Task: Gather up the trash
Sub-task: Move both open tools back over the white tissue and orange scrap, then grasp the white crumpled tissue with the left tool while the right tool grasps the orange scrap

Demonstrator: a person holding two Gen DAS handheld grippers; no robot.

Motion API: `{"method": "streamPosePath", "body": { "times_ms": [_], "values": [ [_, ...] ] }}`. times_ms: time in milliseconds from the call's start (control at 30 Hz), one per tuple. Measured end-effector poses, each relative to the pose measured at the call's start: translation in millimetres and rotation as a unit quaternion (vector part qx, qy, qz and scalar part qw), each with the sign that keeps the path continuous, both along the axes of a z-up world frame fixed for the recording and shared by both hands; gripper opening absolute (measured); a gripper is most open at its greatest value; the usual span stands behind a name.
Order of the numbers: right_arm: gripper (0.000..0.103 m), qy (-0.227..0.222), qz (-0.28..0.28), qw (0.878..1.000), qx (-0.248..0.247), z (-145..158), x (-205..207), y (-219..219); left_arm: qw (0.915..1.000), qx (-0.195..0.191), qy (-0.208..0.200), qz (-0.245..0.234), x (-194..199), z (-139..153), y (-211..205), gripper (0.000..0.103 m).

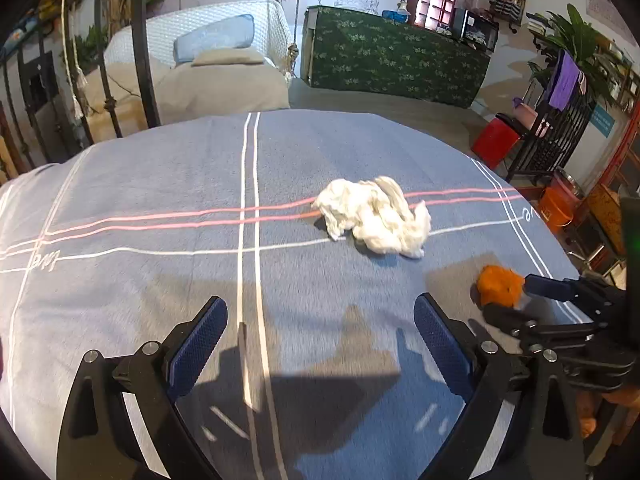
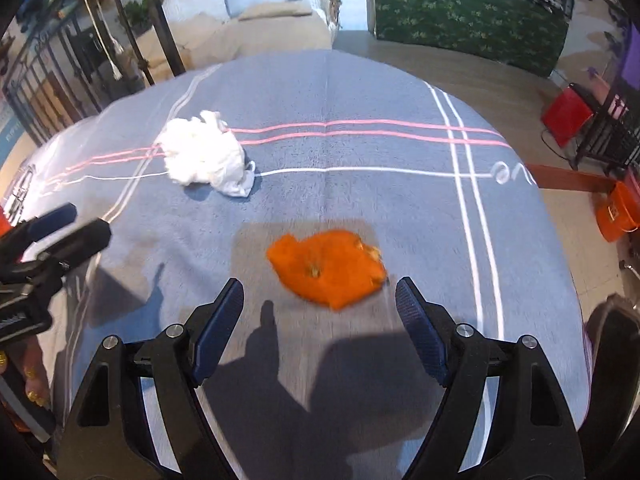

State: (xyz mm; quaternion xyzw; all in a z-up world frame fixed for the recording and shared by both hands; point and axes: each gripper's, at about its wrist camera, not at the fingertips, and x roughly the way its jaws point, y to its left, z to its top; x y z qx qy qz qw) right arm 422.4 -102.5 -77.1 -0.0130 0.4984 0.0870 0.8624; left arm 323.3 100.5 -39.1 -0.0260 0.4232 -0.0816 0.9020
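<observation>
Off to the left, a black iron railing (image 1: 140,40) is standing beside the table, and behind it a white wicker daybed (image 1: 224,36) is carrying a pale blue cushion (image 1: 216,38) and a tan blanket (image 1: 208,80). The table itself is lying under a blue-grey cloth (image 1: 160,168) crossed by white and pink stripes.

The left gripper (image 1: 320,320) is hovering low over the near part of that cloth, its blue-padded fingers (image 1: 198,344) spreading wide apart and pinching nothing; their shadow is falling on the fabric just beneath. A little beyond it and slightly to its right, a crumpled white tissue wad (image 1: 372,216) is sitting on the cloth right across the pink stripes, well clear of both tools.

Moving rightward, an orange peel (image 2: 328,268) is lying flat on the cloth, with a few yellowish bits showing on its surface. It is looking blurred in the right wrist view. The right gripper (image 2: 320,300) is hanging directly over the near edge of it, jaws gaping, with the peel sitting in front of and partly between the two fingertips. Whether either pad is touching the peel, I cannot tell. From the left wrist view the same peel (image 1: 500,284) is showing at the tips of the right tool, near the table's right edge.

Further right, past the table, a green patterned counter (image 1: 400,56) is standing against the far wall, a red bin (image 1: 496,140) is sitting on the floor beside a dark metal rack (image 1: 556,136), and an orange bucket (image 2: 616,216) is standing near the table's right side.
</observation>
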Motion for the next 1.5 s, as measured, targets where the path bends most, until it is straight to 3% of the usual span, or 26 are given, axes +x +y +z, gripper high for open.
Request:
{"method": "streamPosePath", "body": {
  "times_ms": [133, 667, 1033, 1133, 1200, 1300, 1500],
  "values": [
    [0.064, 0.006, -0.009, 1.0, -0.02, -4.5, 9.7, 3.3, 0.9999, 0.002, 0.008, -0.007, 14.9, -3.1, -2.3, 0.093],
    [0.057, -0.028, -0.024, 0.999, 0.002, 11.5, -10.8, -15.4, 0.9982, -0.008, 0.025, -0.053, 52.3, -8.7, -44.5, 0.093],
    [0.055, -0.047, -0.05, 0.997, 0.03, 23.4, -30.1, -28.7, 0.9978, 0.025, 0.037, -0.05, 82.4, -23.5, -65.2, 0.093],
    [0.054, -0.047, -0.051, 0.997, 0.032, 22.9, -34.9, -30.9, 0.9979, 0.041, 0.033, -0.039, 84.3, -24.2, -67.6, 0.084],
    [0.054, -0.049, -0.053, 0.997, 0.032, 21.9, -36.6, -31.5, 0.9977, 0.057, 0.027, -0.026, 82.5, -23.9, -66.9, 0.066],
    [0.054, -0.051, -0.057, 0.996, 0.04, 22.5, -38.2, -33.6, 0.9985, 0.051, 0.021, -0.006, 77.7, -21.6, -56.8, 0.048],
    [0.053, -0.06, -0.055, 0.996, 0.044, 23.8, -43.9, -34.0, 0.9992, 0.035, 0.018, 0.003, 70.9, -19.2, -48.0, 0.04]
  ]
}}
